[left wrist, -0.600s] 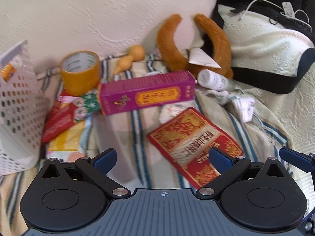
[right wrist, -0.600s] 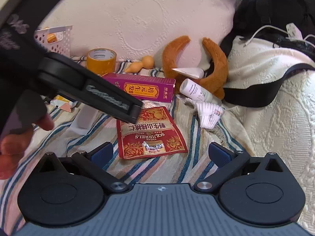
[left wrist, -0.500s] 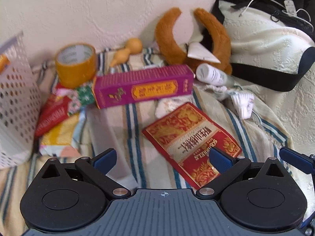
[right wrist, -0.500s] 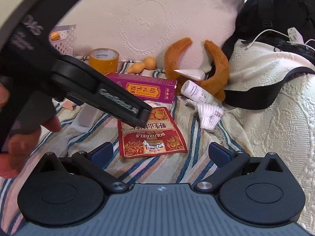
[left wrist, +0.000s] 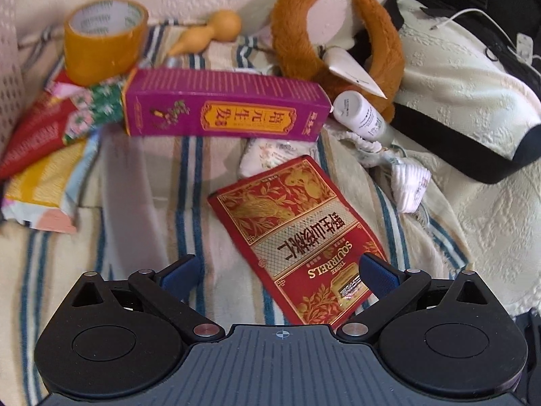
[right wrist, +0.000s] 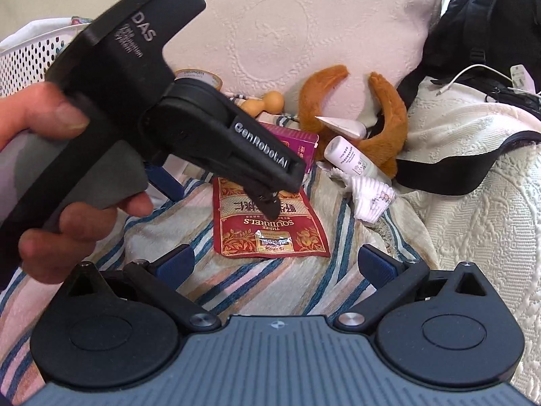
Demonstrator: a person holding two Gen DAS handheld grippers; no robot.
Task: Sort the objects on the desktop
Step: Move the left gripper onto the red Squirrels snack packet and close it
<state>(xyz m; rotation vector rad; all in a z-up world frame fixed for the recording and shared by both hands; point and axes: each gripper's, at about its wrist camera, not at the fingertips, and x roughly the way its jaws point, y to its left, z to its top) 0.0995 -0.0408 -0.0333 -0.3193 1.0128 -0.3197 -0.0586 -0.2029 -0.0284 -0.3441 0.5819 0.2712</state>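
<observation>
Left gripper, jaws wide and empty, has closed in over the red snack pouch; right gripper wide, waiting. Pickup looks imminent.

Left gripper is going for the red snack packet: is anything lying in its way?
Nothing visible. The left gripper is open right over the red snack packet, which lies flat on the striped cloth with nothing on top.

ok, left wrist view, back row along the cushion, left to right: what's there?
Yellow tape roll → small tan gourd → brown plush headband → white bottle, lying just below the headband's right end.
</observation>
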